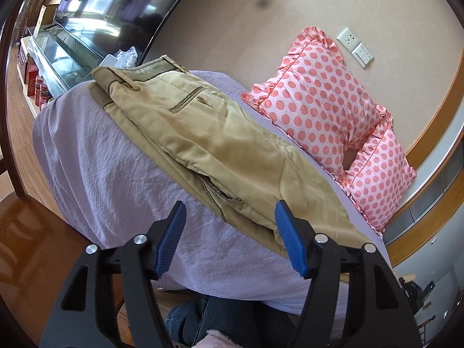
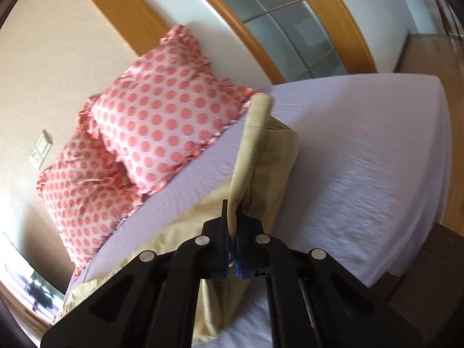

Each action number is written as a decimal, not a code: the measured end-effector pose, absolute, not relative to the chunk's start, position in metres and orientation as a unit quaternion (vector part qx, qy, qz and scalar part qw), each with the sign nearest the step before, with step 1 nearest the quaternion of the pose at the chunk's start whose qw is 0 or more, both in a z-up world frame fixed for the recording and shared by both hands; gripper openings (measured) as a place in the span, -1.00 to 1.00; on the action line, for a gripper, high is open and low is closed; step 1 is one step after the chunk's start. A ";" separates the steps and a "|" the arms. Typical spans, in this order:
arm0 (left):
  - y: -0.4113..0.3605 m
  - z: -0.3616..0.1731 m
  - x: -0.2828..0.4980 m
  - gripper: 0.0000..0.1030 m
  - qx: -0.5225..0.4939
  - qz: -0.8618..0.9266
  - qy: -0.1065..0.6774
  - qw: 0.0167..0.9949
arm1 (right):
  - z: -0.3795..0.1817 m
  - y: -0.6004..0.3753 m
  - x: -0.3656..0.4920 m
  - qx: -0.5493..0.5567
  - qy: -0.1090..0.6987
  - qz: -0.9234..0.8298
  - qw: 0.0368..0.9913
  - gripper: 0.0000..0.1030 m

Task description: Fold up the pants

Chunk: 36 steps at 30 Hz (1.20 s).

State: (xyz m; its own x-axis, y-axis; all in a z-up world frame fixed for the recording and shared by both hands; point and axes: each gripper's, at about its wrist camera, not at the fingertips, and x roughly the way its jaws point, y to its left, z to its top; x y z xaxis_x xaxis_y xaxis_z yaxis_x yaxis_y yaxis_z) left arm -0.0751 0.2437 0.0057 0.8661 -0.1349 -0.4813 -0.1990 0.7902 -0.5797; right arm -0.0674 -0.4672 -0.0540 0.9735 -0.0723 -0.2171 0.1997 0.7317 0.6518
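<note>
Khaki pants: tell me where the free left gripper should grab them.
Grip the khaki pants at their near folded edge, coming in low from the front. It lies flat on the bedsheet between the open left gripper fingers; the right gripper holds the legs.

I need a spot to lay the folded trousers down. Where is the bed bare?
Bare lilac sheet lies right of the khaki cotton pants, out to the mattress edge, and in a strip at their left. Crowded: the two pink polka-dot pillows by the wall.

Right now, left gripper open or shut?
Open. The left gripper has its blue pads spread wide with nothing between them, hovering over the pants on the bed.
</note>
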 end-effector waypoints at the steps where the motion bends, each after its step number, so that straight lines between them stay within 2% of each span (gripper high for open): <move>1: 0.243 0.005 -0.075 0.32 -0.323 0.013 0.258 0.910 | -0.041 -0.453 -0.060 0.345 0.084 -0.046 0.934 -0.95; 7: 0.237 0.004 -0.077 0.48 -0.324 -0.002 0.254 0.911 | 0.022 -0.298 -0.007 0.238 0.099 0.209 0.943 -0.95; 10: 0.233 0.006 -0.076 0.51 -0.318 -0.006 0.255 0.913 | 0.017 -0.189 0.013 0.140 0.174 0.333 0.916 -0.94; 13: 0.225 0.006 -0.072 0.54 -0.302 -0.013 0.262 0.917 | -0.012 -0.109 0.014 0.016 0.261 0.373 0.890 -0.77; 14: 0.222 0.006 -0.070 0.56 -0.295 -0.015 0.267 0.917 | -0.020 -0.099 0.011 -0.004 0.271 0.374 0.887 -0.53; 15: 0.219 0.006 -0.068 0.57 -0.289 -0.020 0.271 0.918 | -0.024 -0.095 0.008 -0.011 0.272 0.374 0.887 -0.04; 17: 0.213 0.004 -0.062 0.58 -0.278 -0.030 0.277 0.919 | -0.025 -0.107 0.003 0.010 0.257 0.371 0.892 0.44; 22: 0.204 0.001 -0.047 0.61 -0.271 -0.042 0.290 0.917 | -0.013 -0.149 0.009 0.076 0.241 0.346 0.904 0.54; 27: 0.207 0.001 -0.041 0.62 -0.280 -0.025 0.291 0.915 | -0.023 -0.167 0.020 0.121 0.266 0.328 0.898 0.55; 36: 0.241 0.025 -0.031 0.59 -0.291 0.043 0.263 0.919 | -0.034 -0.160 0.022 0.127 0.276 0.335 0.892 0.59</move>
